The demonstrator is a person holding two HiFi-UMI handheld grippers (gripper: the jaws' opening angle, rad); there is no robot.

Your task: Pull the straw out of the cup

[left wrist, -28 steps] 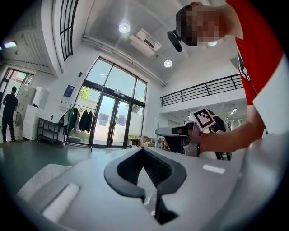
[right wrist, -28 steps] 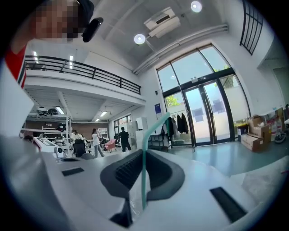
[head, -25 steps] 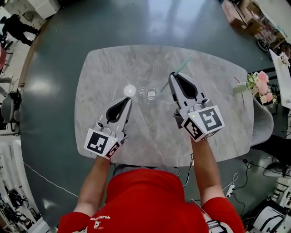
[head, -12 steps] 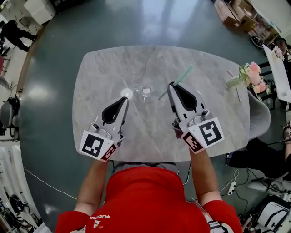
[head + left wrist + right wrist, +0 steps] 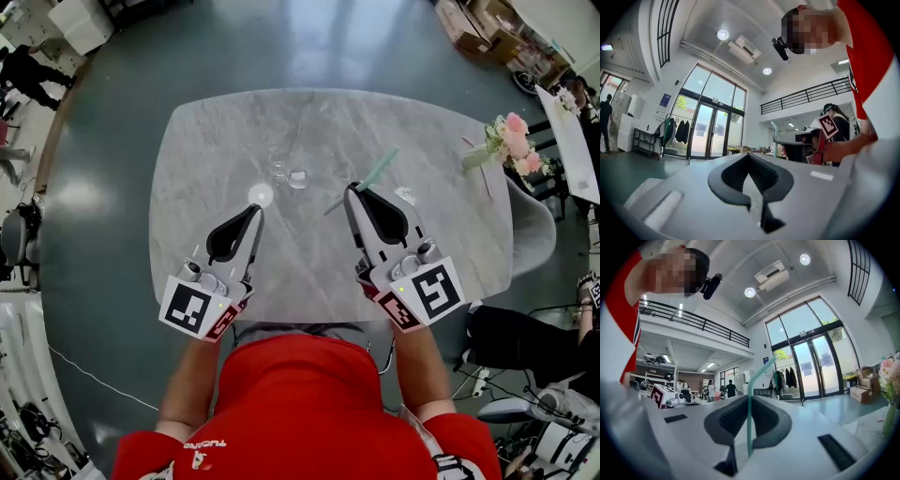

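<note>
My right gripper is shut on a teal bendy straw, which sticks out past both sides of the tips, above the marble table. In the right gripper view the straw stands upright between the closed jaws of that gripper. A clear cup stands upright on the table to the upper left of the straw, apart from it. My left gripper is shut and empty, just short of the cup; its tips meet in its own view.
A vase of pink flowers stands near the table's right edge. A grey chair sits just beyond that edge. A bright round spot lies on the table by the left gripper's tip. Boxes lie on the floor far right.
Both grippers have drawn back towards me, away from the cup. The straw came along in the right gripper and its lower end now hangs farther from the cup.
</note>
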